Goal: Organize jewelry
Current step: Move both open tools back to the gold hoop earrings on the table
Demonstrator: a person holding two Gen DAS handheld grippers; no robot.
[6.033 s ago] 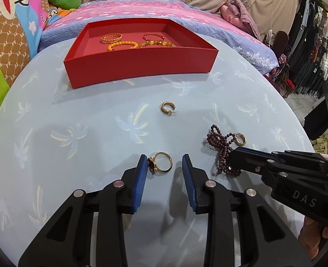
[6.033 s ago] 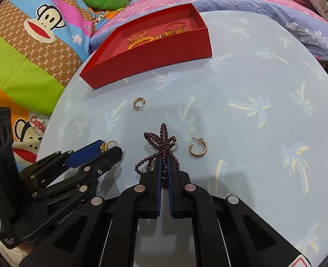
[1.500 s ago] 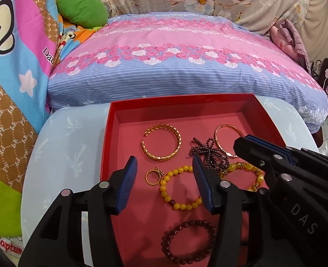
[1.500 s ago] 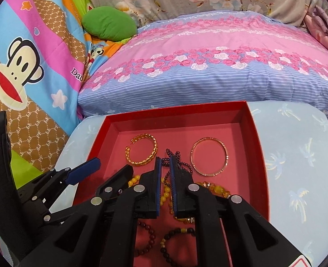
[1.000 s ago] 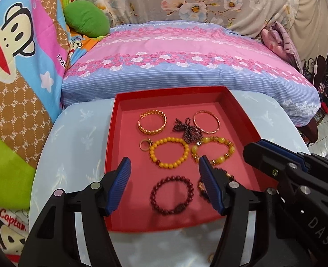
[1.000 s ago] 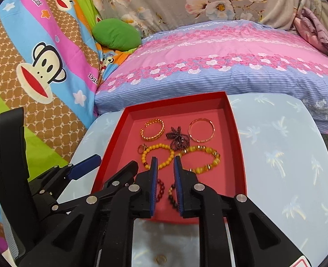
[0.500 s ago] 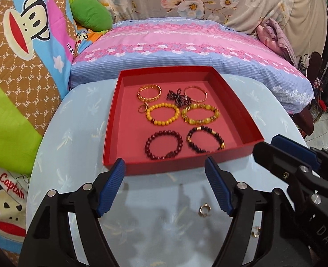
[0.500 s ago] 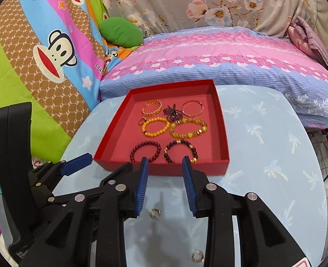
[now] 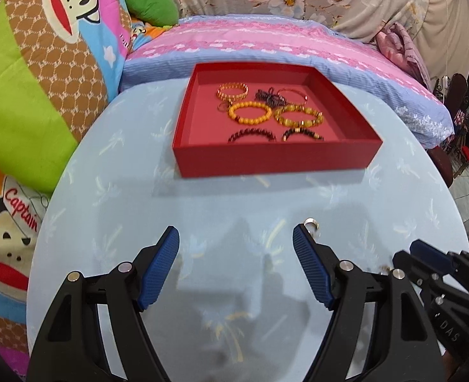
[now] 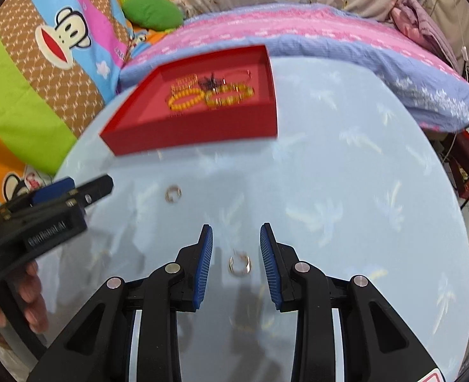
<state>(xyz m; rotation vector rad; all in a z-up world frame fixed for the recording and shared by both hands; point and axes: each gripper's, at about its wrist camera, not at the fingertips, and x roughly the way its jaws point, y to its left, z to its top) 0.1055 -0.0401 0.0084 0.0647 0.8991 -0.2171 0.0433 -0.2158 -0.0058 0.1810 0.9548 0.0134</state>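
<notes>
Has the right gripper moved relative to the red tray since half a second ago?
Yes. The right gripper has pulled back toward the person and dropped lower: the red tray now sits farther off, and a gold hoop earring lies between its open fingers.

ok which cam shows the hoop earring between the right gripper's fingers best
The right wrist view: the hoop earring lies on the table, framed between the open right gripper fingers, unobstructed though slightly blurred. In the left wrist view only a glint shows beside the right gripper, mostly hidden.
</notes>
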